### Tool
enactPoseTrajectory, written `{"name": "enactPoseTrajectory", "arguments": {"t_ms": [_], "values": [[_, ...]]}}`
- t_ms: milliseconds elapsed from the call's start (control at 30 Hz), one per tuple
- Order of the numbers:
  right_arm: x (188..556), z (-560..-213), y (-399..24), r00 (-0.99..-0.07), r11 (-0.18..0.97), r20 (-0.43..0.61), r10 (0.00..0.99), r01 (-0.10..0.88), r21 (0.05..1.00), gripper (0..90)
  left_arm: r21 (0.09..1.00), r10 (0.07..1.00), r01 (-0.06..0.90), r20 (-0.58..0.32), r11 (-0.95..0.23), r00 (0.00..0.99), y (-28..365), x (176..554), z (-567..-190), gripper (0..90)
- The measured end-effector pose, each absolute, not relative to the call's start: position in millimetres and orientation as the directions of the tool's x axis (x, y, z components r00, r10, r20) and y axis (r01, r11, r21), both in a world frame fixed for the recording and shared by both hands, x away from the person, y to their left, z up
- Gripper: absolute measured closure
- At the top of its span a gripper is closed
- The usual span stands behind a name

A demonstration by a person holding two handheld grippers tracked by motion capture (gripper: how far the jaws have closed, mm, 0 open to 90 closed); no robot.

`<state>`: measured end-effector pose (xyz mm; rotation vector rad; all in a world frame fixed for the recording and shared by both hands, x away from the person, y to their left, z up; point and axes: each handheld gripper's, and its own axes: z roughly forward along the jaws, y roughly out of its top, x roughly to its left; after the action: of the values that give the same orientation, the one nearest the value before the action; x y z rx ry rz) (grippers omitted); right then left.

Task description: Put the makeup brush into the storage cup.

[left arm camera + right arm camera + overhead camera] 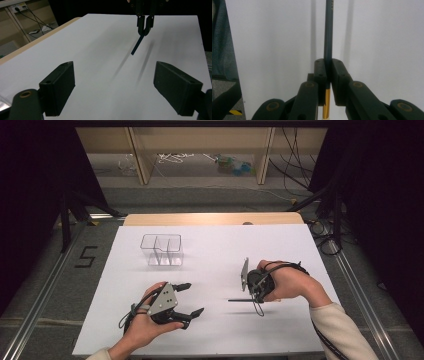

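Right tool [327, 75]: jaws pressed together, pinching a dark pencil [328, 30] near its gold-banded end. In the right gripper view the shaft runs straight out from between the pads over the white sheet, double shadow beside it. In the high view the right tool [252, 290] sits right of the counter's centre, nearer the near edge than the far one, pencil [240, 300] sticking out level toward the left, clear of the surface. Left gripper view shows the same: pencil [137, 45] hanging slanted from the closed right tool [144, 28], tip off the sheet.

Left tool [192, 301]: jaws spread wide, nothing between them. Near the counter's near edge, left of centre, pointing toward the right tool. Well apart from the pencil tip.

Clear plastic organizer [161, 250] with compartments stands toward the far-left part of the counter [280, 245], apart from both tools.
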<state>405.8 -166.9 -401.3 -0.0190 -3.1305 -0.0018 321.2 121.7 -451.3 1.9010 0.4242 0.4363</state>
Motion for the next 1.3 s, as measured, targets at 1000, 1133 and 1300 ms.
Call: {"name": "enactPoseTrajectory", "arguments": {"t_ms": [1000, 1133, 1300], "values": [[401, -393, -144, -1.0, 0.999, 0.003, -0.028, -0.028, 0.02, 83.6, 0.914, 0.384, 0.069, 0.098, -0.4, 0.918, 80, 336, -464, 18.1], [399, -394, -141, -1.0, 0.999, 0.007, -0.021, -0.02, 0.026, 83.6, 0.911, 0.377, 0.069, 0.098, -0.407, 0.921, 74, 338, -466, 18.5], [398, -392, -139, -1.0, 0.999, 0.003, -0.031, -0.031, 0.023, 83.6, 0.904, 0.36, 0.063, 0.104, -0.423, 0.927, 70, 339, -468, 19.5]]}}
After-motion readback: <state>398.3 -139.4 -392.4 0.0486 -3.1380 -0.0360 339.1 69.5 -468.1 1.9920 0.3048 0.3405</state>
